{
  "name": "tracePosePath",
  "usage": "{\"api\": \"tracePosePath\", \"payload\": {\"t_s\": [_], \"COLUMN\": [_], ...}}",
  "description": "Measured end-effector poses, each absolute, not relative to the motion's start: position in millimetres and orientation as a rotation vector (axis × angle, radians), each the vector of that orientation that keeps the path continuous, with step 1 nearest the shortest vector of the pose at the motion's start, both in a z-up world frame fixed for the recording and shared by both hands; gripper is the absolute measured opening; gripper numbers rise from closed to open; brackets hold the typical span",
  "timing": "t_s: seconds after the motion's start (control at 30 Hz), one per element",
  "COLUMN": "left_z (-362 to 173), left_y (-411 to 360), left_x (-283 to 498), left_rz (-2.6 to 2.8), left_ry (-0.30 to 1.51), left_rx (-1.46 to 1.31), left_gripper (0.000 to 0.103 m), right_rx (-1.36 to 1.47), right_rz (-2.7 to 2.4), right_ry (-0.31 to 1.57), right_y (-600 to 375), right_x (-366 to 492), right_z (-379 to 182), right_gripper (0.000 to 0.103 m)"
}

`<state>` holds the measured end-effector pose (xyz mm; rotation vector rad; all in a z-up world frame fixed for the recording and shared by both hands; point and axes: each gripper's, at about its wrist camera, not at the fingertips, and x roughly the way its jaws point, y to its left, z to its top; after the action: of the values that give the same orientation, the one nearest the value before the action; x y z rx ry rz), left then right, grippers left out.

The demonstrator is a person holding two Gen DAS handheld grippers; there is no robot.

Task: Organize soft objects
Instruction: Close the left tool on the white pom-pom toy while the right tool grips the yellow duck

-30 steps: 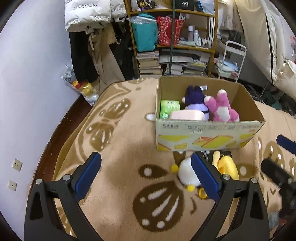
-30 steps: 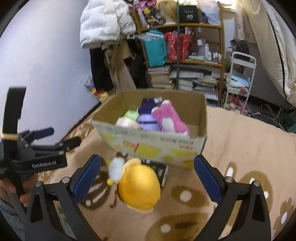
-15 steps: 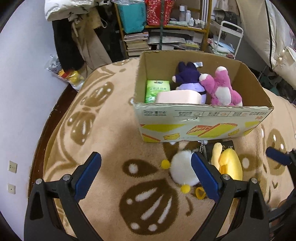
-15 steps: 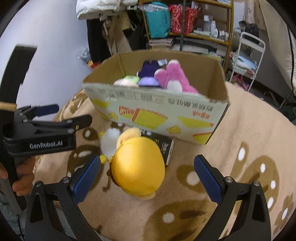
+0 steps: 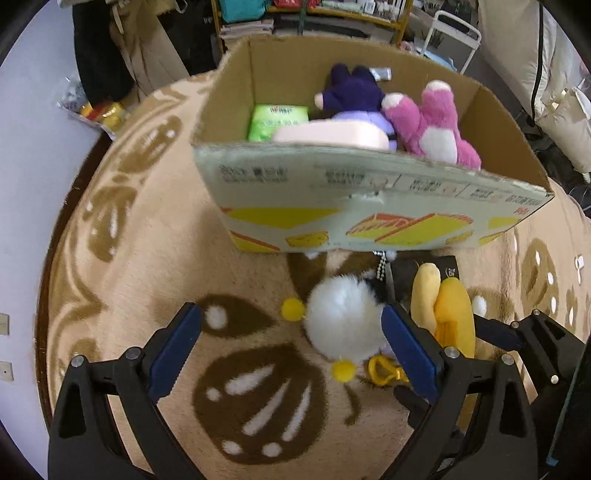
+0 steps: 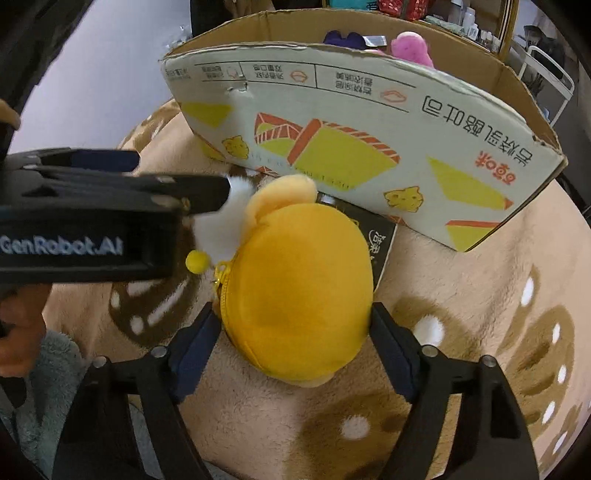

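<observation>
A cardboard box (image 5: 369, 218) (image 6: 351, 122) stands on the rug and holds a purple plush (image 5: 351, 92), a pink plush (image 5: 432, 122) (image 6: 410, 48), a pale pink cushion (image 5: 332, 134) and a green packet (image 5: 277, 120). In front of it lie a white fluffy plush with yellow pom-poms (image 5: 341, 321) (image 6: 221, 221) and a yellow plush pouch (image 5: 448, 317) (image 6: 299, 291). My left gripper (image 5: 291, 350) is open, its right finger beside the white plush. My right gripper (image 6: 291, 350) straddles the yellow pouch, its pads at the pouch's sides.
A black packet (image 5: 428, 269) (image 6: 376, 236) lies under the yellow pouch against the box. The patterned beige rug (image 5: 147, 240) covers the floor. Behind the box are bookshelves (image 5: 314, 14), hanging coats (image 5: 110, 55) and a white rack (image 5: 458, 40).
Both grippers have moved forward and down toward the toys. The right jaws have narrowed around the yellow pouch. The left gripper's finger has come up beside the white plush.
</observation>
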<state>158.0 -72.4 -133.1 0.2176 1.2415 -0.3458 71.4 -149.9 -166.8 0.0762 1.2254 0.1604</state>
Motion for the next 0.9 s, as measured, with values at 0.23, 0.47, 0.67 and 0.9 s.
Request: {"api": "tracePosePath", "payload": {"t_s": [0.23,0.47,0.67,0.9], "left_z": [-146.8,-162.8,-167.8,-169.8], "left_y": [-82.1,-86.0,-82.0,-86.7], "left_x": [160.1,165.3,169.7,165.8], "left_rz": [-0.371,-0.402,-0.435,-0.473], "left_ry": [1.266,1.327,1.359,1.348], "left_rx": [0.236,0.182,0.153,0.152], "left_gripper": [0.096,0.084,0.071,0.04], "right_rx": [0.1,0.113,0.11,0.12], "right_rz": [0.146,0.146,0.141,0.128], "right_ry": [1.237,1.243,1.247,1.256], "right_y": [-156.4,-161.9,-160.1,-153.3], "right_x": [71.3,74.6,79.1,88.1], "right_z": [-168.5,-169.9,-171.2,-176.0], "right_gripper": [0.07,0.069,0.069,0.069]}}
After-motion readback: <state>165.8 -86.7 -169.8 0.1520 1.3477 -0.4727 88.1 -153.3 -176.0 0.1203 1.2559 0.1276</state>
